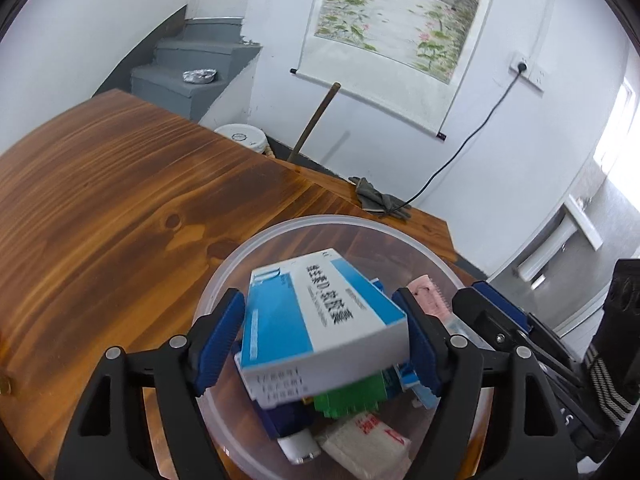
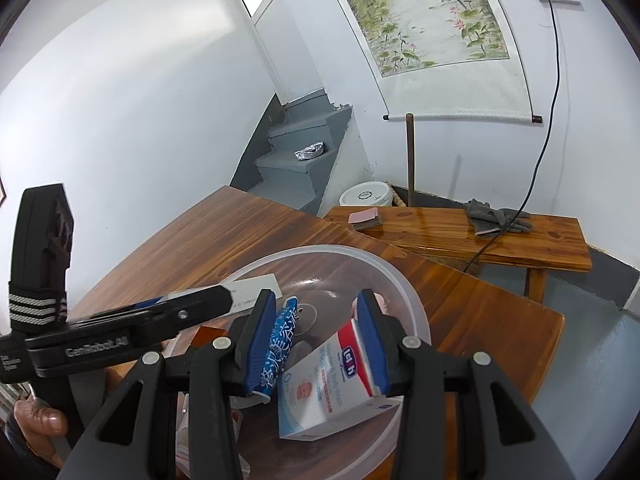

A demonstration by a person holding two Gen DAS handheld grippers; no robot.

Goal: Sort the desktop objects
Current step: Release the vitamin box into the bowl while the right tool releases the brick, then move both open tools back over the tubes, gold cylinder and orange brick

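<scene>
Hovering over the clear bowl (image 1: 280, 236), the left gripper (image 1: 326, 340) clamps a blue box (image 1: 320, 320) while the right gripper (image 2: 316, 344), fingers wide, straddles a white box (image 2: 332, 392); lowering before letting go would avoid toppling.

Black tool (image 1: 326, 344) frames w/ blue ribbed pads (image 2: 374, 344), silver screws.

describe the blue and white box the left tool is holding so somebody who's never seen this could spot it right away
On the wooden table sits a clear plastic bowl of small items. Above it, the left tool clamps the blue and white box. Unlike the green pack beneath, it has a white stripe with dark Chinese lettering.
</scene>
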